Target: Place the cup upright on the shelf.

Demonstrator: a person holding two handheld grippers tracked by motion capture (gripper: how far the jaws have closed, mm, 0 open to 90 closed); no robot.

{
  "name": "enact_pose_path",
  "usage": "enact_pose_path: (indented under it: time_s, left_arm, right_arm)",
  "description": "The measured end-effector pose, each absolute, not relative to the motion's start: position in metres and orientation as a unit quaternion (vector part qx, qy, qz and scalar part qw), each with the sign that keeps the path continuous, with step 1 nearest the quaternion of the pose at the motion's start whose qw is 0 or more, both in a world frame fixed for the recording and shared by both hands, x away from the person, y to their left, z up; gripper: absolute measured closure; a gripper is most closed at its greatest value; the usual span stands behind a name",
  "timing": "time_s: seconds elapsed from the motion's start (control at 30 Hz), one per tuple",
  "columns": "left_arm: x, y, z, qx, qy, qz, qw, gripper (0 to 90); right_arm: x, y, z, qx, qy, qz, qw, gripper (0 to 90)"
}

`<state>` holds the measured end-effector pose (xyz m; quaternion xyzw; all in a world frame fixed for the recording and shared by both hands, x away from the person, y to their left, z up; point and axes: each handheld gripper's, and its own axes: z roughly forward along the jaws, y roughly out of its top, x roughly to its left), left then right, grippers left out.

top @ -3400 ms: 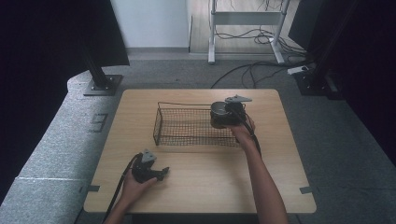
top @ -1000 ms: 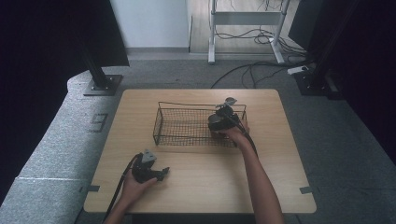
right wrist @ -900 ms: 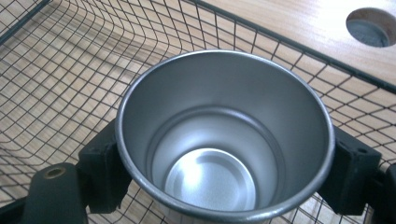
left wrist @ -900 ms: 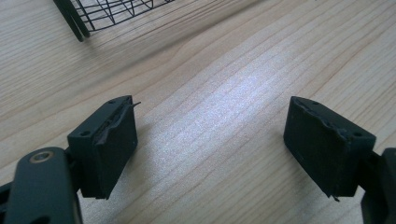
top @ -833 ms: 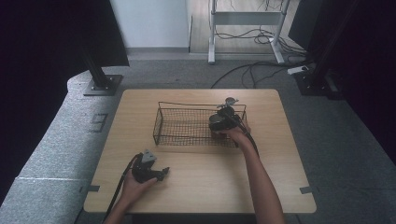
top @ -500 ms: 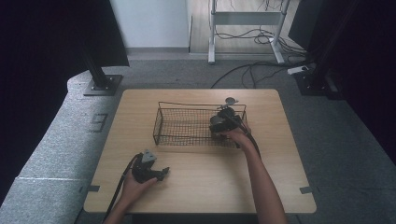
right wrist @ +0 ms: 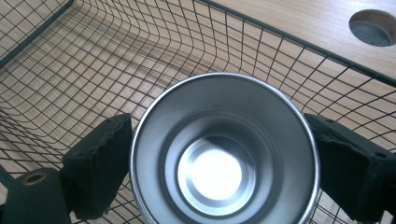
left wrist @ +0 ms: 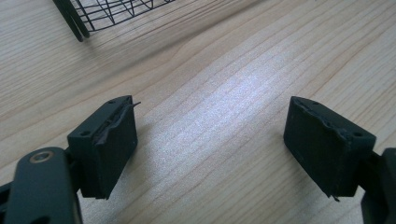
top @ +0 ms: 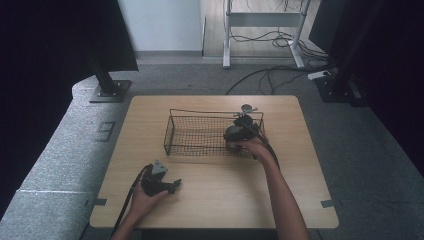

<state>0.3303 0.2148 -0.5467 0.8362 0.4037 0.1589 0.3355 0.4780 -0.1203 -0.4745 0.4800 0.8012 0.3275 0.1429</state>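
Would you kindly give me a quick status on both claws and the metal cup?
Left claw open, resting on the table. Right claw shut on metal cup, inside the wire basket. Nothing in the way.

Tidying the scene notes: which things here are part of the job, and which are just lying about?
In the job: right gripper, shut on the metal cup; wire basket beneath it.

Lying about: left gripper, open on the table; floor cables.

cup point(right wrist: 224, 154): shiny brushed metal, smooth
basket point(top: 200, 134): thin black wire mesh
table point(top: 210, 200): pale wood, matt, fine grain
pads point(left wrist: 109, 140): black, matt, edges rough
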Motion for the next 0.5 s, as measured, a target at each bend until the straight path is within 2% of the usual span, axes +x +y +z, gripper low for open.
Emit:
enact_pose_path:
  time_s: [0.5]
  left_arm:
    - [0.33, 0.215, -0.547, 0.836, 0.404, 0.159, 0.335, 17.3]
  right_arm:
    - [0.46, -0.123, -0.457, 0.469, 0.762, 0.4, 0.199, 12.6]
